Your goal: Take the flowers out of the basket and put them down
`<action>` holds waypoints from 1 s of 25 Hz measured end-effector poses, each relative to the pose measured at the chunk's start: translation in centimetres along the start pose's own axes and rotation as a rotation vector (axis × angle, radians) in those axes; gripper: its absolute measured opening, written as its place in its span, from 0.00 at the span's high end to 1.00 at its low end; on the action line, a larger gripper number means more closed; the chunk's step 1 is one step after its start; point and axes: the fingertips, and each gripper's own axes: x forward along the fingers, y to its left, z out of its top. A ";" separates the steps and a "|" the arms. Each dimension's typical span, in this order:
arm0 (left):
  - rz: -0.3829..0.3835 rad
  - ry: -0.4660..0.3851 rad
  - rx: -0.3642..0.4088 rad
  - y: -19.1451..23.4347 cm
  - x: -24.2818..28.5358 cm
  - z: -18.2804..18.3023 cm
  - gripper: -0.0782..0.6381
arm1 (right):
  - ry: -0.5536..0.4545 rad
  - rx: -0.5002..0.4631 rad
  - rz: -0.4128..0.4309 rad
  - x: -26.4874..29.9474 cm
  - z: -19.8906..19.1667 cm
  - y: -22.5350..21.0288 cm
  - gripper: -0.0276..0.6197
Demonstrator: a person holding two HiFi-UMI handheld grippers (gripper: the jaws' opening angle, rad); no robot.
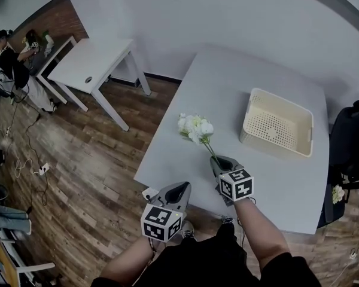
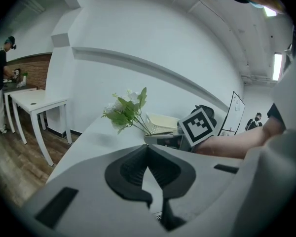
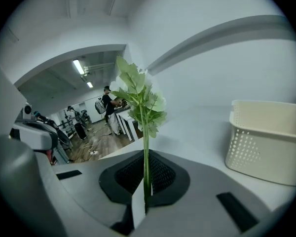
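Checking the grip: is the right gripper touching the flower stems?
Touching. The right gripper view shows the right gripper with jaws closed on the flowers by their stems.

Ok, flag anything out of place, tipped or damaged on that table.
Nothing stands out. The basket sits upright and empty on the table, and the right tongs hold the flowers by their stems, blooms intact.

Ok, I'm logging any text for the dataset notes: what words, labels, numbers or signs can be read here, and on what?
No text can be read anywhere.
The left gripper and right gripper: square black-and-white markers, patterns only, no letters or digits.
The whiteboard in the left gripper view: marks too small to read.
The basket and the flowers: no label visible.
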 end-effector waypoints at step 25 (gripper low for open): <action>0.054 0.054 -0.076 4.0 -2.4 -4.2 0.88 | 0.242 -0.011 -0.074 7.1 -8.2 -0.7 0.92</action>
